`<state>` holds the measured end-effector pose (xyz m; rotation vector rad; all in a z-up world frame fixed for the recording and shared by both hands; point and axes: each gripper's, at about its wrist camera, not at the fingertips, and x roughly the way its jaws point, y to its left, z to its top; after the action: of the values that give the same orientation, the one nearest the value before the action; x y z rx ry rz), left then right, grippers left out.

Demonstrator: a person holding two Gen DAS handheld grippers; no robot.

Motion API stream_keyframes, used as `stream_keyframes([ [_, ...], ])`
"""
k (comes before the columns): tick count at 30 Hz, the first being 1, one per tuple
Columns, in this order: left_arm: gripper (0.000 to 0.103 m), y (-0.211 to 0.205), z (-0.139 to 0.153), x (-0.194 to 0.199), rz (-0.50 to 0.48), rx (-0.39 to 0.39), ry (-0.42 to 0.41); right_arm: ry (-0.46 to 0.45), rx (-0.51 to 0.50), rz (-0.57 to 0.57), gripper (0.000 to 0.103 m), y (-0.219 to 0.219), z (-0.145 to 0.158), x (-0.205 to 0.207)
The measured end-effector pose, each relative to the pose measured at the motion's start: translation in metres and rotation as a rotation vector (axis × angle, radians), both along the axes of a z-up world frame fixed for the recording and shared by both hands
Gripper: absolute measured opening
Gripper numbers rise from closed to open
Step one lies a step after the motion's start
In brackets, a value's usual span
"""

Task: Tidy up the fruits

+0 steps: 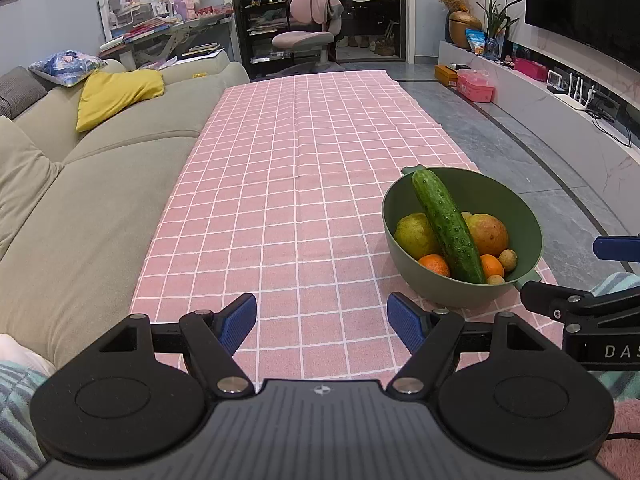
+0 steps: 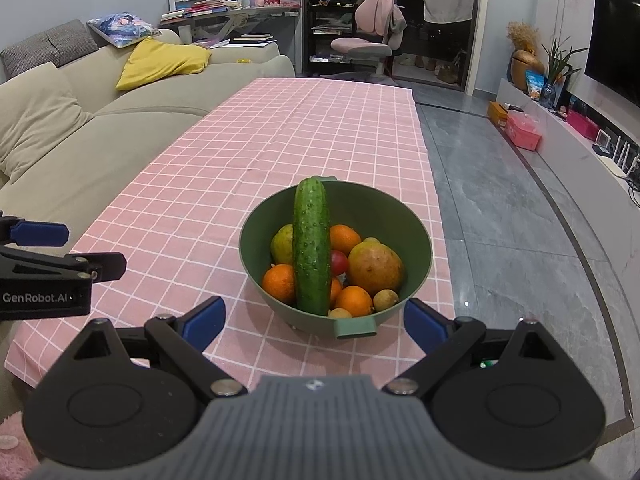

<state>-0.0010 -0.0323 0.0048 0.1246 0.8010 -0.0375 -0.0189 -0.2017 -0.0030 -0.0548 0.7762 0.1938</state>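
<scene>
Both grippers gape empty; cucumber [image 2: 311,246] half-hides fruit in the bowl [image 2: 416,232].

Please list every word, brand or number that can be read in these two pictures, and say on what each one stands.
"DAS": white letters, cut off by the frame edge, on the black body of the right gripper seen in the left wrist view.
"GenRobot.AI": white letters on the black body of the left gripper seen in the right wrist view.
The snack bag on the TV shelf: print too small to read.

A green bowl [image 2: 416,240] holds a cucumber [image 2: 311,248] leaning upright against its far rim, with oranges [image 2: 280,280], a mango [image 2: 374,268] and a pear [image 2: 282,245] around it.
</scene>
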Motion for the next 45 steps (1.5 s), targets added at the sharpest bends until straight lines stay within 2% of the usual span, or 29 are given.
stream_keyframes([
  [45,0.087,-0.0027,-0.0009,-0.0001,-0.002,-0.001,0.008,0.016,0.002,-0.008,0.093,0.0001,-0.0049,-0.0016],
])
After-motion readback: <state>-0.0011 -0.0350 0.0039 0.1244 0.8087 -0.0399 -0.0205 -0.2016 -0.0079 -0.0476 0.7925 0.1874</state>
